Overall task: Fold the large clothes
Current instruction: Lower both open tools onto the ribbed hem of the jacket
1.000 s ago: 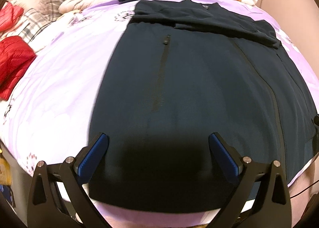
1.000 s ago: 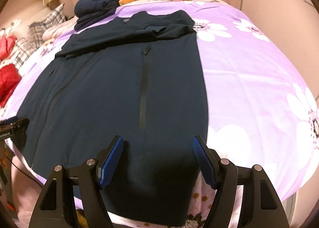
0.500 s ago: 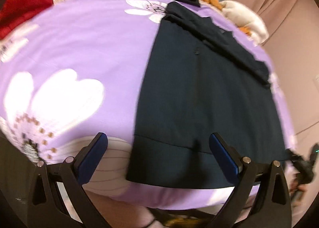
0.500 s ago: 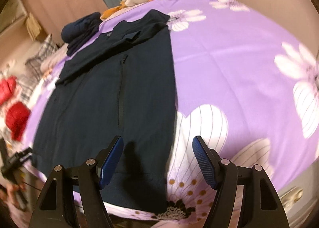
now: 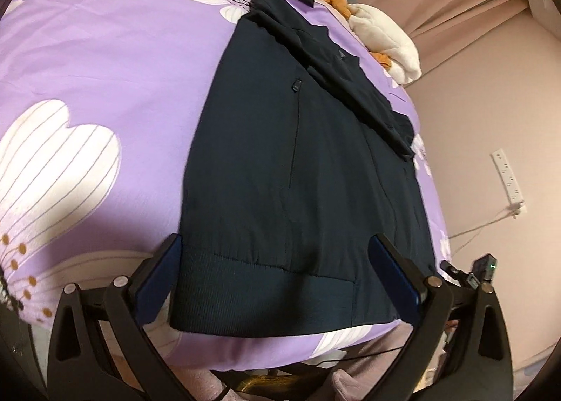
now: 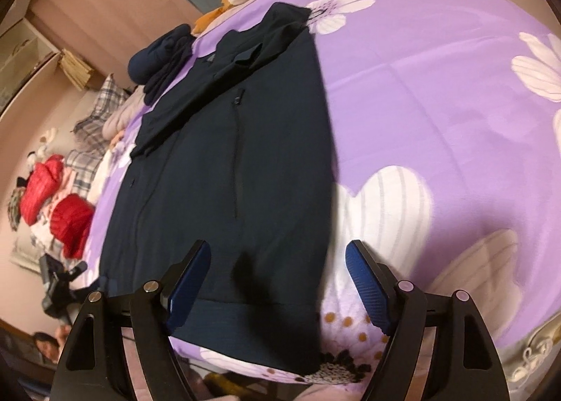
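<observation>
Dark jacket [image 5: 298, 173] lies flat on the purple flowered bedspread [image 5: 105, 50], sleeves folded across the chest, ribbed hem [image 5: 263, 292] at the near bed edge. My left gripper [image 5: 277, 274] stands wide open, straddling the hem's left corner; nothing pinched. My right gripper [image 6: 277, 281] is opening, hem's right corner [image 6: 280, 338] between the jaws, pads not pressing.

Risks, as I judge them: closing too deep catches bedspread with the hem; uneven corner grips skew the fold; lifting fast may shake the folded sleeves loose.
</observation>
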Demonstrator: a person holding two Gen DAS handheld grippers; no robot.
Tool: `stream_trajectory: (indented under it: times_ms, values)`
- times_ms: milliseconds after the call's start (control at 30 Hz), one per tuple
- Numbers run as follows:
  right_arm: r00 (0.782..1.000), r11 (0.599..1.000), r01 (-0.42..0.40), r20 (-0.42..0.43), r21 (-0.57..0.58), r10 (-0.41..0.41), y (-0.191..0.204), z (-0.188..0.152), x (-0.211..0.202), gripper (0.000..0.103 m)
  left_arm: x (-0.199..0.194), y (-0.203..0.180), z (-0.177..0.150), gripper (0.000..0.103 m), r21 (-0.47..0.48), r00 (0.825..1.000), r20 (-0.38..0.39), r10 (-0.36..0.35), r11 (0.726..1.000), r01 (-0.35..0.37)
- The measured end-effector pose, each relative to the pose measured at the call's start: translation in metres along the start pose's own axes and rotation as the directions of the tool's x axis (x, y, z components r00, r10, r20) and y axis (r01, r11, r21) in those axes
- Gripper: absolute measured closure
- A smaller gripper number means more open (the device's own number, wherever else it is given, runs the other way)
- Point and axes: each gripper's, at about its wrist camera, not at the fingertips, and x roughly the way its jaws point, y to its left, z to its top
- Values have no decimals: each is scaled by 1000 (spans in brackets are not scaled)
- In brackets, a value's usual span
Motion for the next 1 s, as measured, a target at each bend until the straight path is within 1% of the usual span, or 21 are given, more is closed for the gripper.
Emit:
stream_trajectory:
  times_ms: [100, 200, 300, 400, 533, 567, 667, 800, 867, 1000]
  values:
    - [1000, 1000, -24, -13, 2, 24, 2, 8, 10, 24, -2, 8, 7, 1, -28, 998, -11, -67, 997, 67]
    - [998, 998, -63, -17, 21, 64, 2, 17, 17, 24, 6, 9, 18, 1, -46, 993, -22, -113, 993, 112]
    - [995, 993, -101, -15, 53, 102, 0, 26, 26, 24, 14, 5, 29, 1, -38, 990, -41, -134, 990, 133]
    - [991, 989, -128, -13, 75, 130, -1, 34, 33, 24, 25, -2, 37, 1, -25, 988, -67, -141, 990, 140]
    - [986, 981, -163, -18, 109, 166, -2, 45, 40, 24, 36, -5, 47, 1, -14, 982, -103, -159, 987, 158]
    - [985, 980, -166, -20, 113, 170, -2, 46, 41, 24, 39, -6, 49, 1, -16, 978, -118, -173, 985, 172]
    - [983, 977, -177, -25, 120, 181, -2, 47, 44, 24, 44, -3, 54, 1, -32, 969, -141, -205, 979, 203]
    - [980, 973, -193, -27, 125, 198, -6, 46, 43, 24, 40, 1, 54, 1, -38, 958, -146, -247, 969, 244]
    - [977, 971, -204, -42, 121, 210, -5, 40, 39, 24, 37, 2, 51, 2, -30, 952, -152, -265, 964, 264]
    - [968, 970, -228, -84, 85, 235, -2, 25, 30, 24, 31, 0, 42, 2, 16, 947, -179, -266, 962, 273]
